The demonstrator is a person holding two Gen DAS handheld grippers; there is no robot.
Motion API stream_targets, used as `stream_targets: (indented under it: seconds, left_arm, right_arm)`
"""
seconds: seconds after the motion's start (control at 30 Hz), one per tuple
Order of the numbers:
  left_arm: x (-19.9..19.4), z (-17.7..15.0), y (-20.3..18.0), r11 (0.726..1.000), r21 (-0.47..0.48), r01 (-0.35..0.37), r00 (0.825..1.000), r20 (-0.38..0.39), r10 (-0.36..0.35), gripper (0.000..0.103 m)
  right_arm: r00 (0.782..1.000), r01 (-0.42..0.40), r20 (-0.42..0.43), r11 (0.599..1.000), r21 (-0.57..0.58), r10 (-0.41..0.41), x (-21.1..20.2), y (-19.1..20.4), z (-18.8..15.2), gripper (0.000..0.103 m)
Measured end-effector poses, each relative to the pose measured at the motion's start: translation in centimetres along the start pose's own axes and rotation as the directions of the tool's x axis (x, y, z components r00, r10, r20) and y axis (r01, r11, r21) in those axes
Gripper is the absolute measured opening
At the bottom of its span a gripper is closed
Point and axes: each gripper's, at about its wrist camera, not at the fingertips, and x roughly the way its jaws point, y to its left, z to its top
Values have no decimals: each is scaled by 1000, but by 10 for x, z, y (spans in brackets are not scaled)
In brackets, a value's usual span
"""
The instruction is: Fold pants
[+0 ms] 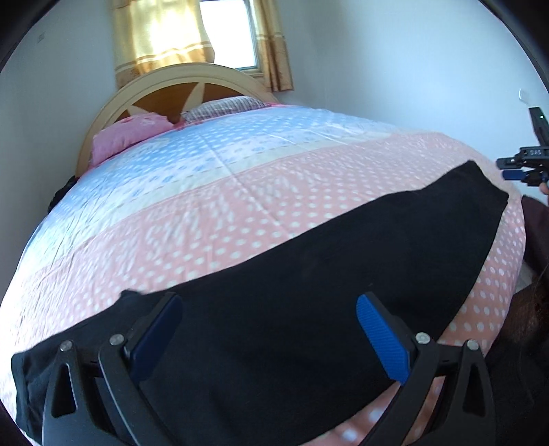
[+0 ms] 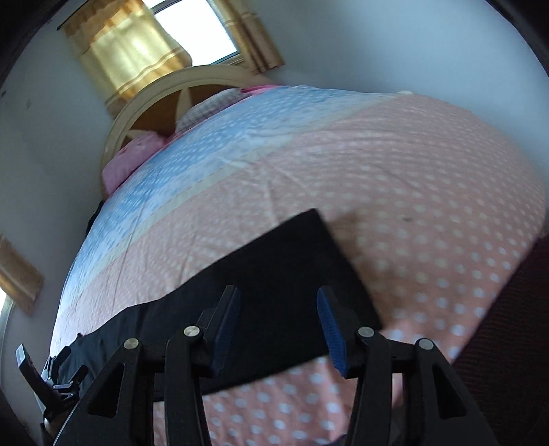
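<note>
Black pants (image 1: 308, 271) lie flat as a long band across the near part of the bed, on the pink dotted cover. My left gripper (image 1: 269, 305) is open and empty, hovering over the pants near their left end. In the right wrist view the pants (image 2: 281, 267) end in a straight edge on the right. My right gripper (image 2: 276, 308) is open and empty above that right end. The right gripper also shows at the far right of the left wrist view (image 1: 521, 171). The left gripper shows at the lower left of the right wrist view (image 2: 55, 380).
The bed cover (image 1: 240, 192) is pink with white dots near me and blue farther away. A pink pillow (image 1: 130, 133) and a checked pillow (image 1: 223, 104) lie by the wooden headboard (image 1: 164, 85). A curtained window (image 1: 219, 31) is behind. Dark red material (image 2: 507, 326) lies along the bed's right edge.
</note>
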Motion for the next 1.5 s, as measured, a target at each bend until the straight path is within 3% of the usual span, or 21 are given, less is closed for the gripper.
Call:
stream_targets:
  seconds: [0.07,0.27,0.33,0.4,0.5,0.67,0.8,0.9,1.3,1.4,1.5]
  left_arm:
    - [9,8,-16,999,30,13,1000,-11,-12,103]
    - [25,16,-49,992,127,0,999,-47,6,103]
    - [29,17,-51,991,131,-2,998,-60,10,103]
    - [31,18,-52,992,128,-6,997,-70,15,103]
    - [34,18,-52,993,120,2,997,-80,8,103]
    - [39,19,-49,996,89,25,996,-87,-17,103]
    - [40,19,-46,997,68,38,996,-88,-32,103]
    - [39,18,-49,996,81,38,996,-85,-31,103]
    - [29,19,-68,991,123,48,997,-64,-40,103]
    - [28,21,-68,992,121,27,998,-61,-20,103]
    - [27,24,-69,992,121,24,998,-53,-18,103]
  right_arm:
    - [1000,16,-16,999,35,-15,2,-19,-5,49]
    - [998,-42,-43,997,65,45,19,-30,-16,48]
    - [997,-63,-48,997,54,66,25,-24,-19,28]
    - [996,-71,-53,997,36,73,29,-21,-19,23]
    - [996,-75,-47,997,32,76,29,-23,-18,7]
    - [997,-81,-3,996,33,81,9,-27,-18,6]
    - [998,-65,-21,997,48,66,16,-35,-23,6]
    - [998,-55,-40,996,64,57,32,-42,-27,6]
    - [999,-23,-31,1000,-19,23,26,-30,-25,7]
    - [999,-33,11,999,-37,33,19,-23,-21,14]
    - [999,-17,49,999,-44,19,15,-20,-14,35]
